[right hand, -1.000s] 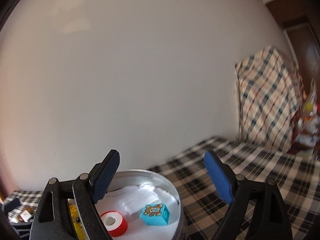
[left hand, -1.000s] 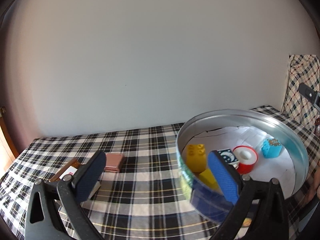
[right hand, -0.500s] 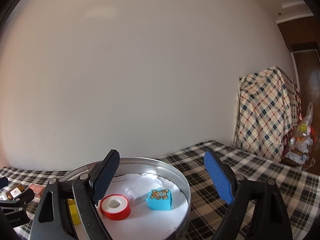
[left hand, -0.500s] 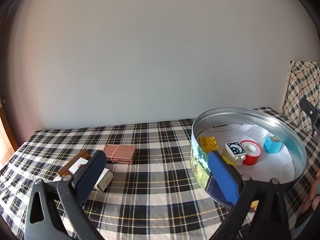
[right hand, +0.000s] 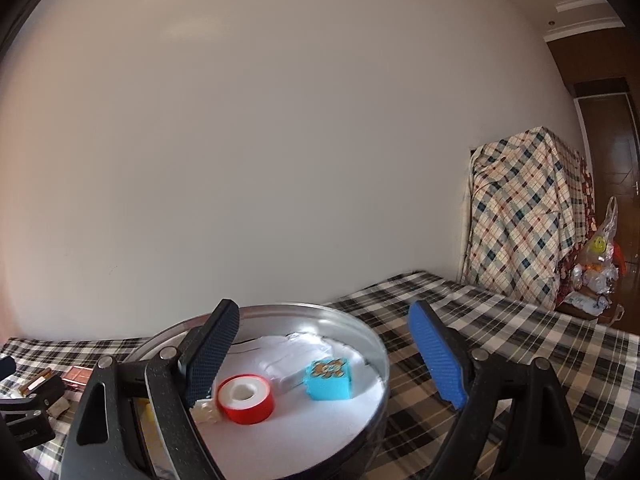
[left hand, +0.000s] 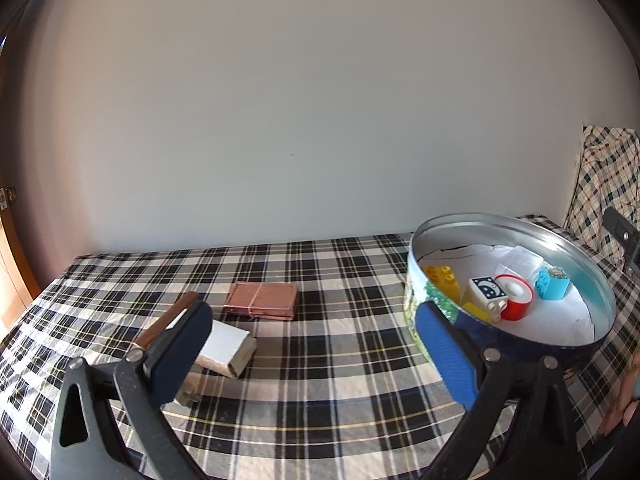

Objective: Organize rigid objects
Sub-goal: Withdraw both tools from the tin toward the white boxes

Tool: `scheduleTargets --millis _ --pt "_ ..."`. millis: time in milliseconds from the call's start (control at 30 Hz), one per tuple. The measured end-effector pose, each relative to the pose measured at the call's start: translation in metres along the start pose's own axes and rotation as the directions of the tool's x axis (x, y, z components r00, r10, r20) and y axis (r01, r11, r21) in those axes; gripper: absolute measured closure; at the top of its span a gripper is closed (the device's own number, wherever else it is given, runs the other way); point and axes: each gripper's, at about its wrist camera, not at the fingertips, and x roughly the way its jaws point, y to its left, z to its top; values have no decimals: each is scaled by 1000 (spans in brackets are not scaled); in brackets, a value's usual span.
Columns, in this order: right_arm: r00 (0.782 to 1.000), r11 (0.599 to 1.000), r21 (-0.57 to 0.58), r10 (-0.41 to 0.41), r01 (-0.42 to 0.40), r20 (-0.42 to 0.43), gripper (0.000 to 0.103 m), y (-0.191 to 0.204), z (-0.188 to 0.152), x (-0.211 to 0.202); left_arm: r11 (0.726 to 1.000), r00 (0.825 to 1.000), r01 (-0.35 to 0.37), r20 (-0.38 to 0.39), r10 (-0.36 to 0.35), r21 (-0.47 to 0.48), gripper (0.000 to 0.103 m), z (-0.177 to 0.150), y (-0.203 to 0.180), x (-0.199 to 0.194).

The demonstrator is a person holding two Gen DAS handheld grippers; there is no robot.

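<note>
Hovering wide open and empty over the checked cloth point(left hand: 320, 364), left gripper point(left hand: 312, 344) faced the white box point(left hand: 226, 346) and brown case point(left hand: 262, 300) — both outside the round tin point(left hand: 516, 224). Best squared to the box's short sides, lowered straight, then closed. Right gripper point(right hand: 324, 354) likewise agape, holding nothing, above the tin — red tape roll point(right hand: 246, 398) and blue block point(right hand: 330, 378) inside.

Left claw point(left hand: 316, 354) gaping above plaid cloth point(left hand: 320, 272); white box point(left hand: 226, 348) near brown case point(left hand: 262, 301).

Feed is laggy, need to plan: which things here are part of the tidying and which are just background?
Job:
round tin
yellow block
red tape roll
blue cube
brown case
white box

Background:
plaid cloth
draped furniture
plastic bag
</note>
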Motion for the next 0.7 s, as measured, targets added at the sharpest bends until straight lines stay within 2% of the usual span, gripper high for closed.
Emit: scheduleTargets --millis 467,700 --pt "985 987 -49 152 -156 -78 15 82 -18 -14 998 999 -41 -38 39 -46 0 -4 56 8" --pt "971 974 -77 204 -214 -125 15 121 -26 -16 996 994 -34 -104 25 -86 0 -8 97 18"
